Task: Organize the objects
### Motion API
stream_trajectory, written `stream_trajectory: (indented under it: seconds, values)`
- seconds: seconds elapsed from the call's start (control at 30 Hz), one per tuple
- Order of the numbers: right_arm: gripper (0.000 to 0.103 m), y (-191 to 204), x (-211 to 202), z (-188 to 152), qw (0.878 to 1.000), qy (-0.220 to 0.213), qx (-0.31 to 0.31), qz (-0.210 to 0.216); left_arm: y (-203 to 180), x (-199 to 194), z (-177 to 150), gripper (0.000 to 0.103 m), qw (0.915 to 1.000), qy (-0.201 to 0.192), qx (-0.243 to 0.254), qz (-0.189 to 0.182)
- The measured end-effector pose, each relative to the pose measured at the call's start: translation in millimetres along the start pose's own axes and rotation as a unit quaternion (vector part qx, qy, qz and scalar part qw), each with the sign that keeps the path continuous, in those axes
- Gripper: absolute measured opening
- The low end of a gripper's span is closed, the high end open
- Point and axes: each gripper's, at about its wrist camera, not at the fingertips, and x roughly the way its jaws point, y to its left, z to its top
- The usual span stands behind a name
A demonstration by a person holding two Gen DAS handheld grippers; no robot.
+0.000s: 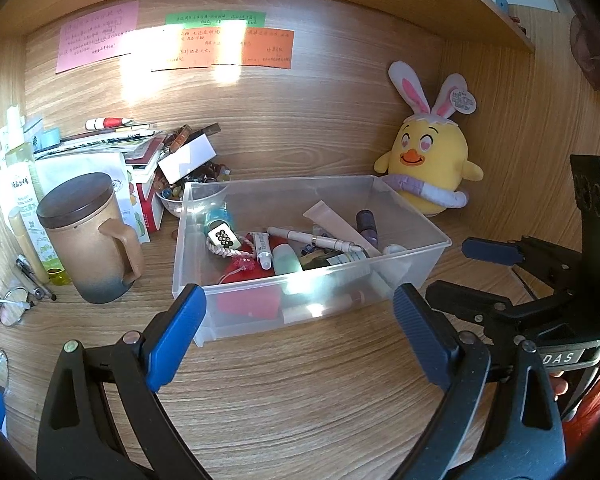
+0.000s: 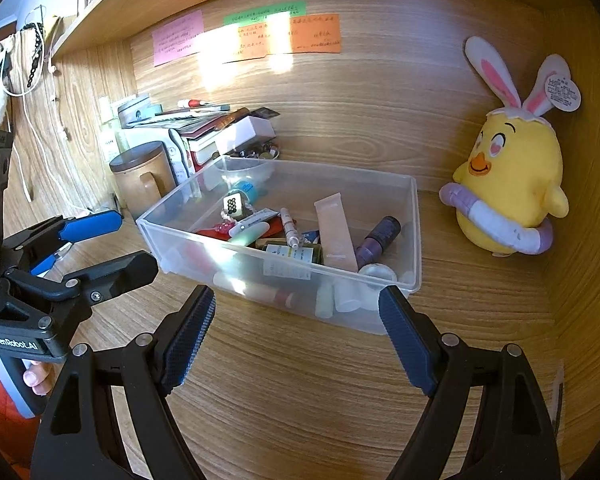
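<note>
A clear plastic bin (image 1: 416, 224) (image 2: 416, 216) stands on the wooden desk, filled with small items: a beige tube (image 1: 340, 226) (image 2: 334, 228), a purple bottle (image 1: 367, 224) (image 2: 376, 238), a pen (image 1: 320, 239) (image 2: 289, 226), a mahjong tile (image 1: 223, 237) (image 2: 232, 205) and several small tubes. My left gripper (image 1: 298, 330) is open in front of the bin's near wall, nothing between its pads. My right gripper (image 2: 296, 340) is also open just short of the bin's near corner, empty. Each gripper shows in the other's view, the right gripper (image 1: 480, 276) and the left gripper (image 2: 104, 244).
A brown lidded mug (image 1: 90, 240) (image 2: 142, 176) stands left of the bin, with stacked books and boxes (image 1: 132, 152) (image 2: 220, 132) behind it. A yellow plush chick (image 1: 432, 160) (image 2: 508, 184) sits at the right wall. Sticky notes (image 1: 180, 40) hang on the back panel. Glasses (image 1: 14, 306) lie far left.
</note>
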Motion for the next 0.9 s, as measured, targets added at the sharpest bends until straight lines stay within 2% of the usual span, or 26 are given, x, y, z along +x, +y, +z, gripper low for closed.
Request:
stream_trajectory:
  seconds: [0.67,0.9]
  values:
    - [0.082,-2.9,0.1,-0.8,1.000,-0.002,0.009,0.004,1.7,0.8,1.5,0.100,0.9999,-0.002,-0.007,0.009]
    - [0.082,-4.3,-0.7,-0.7,1.000,-0.004,0.011,0.004,4.8,2.5,1.5,0.101,0.9998,0.008,-0.019,-0.007]
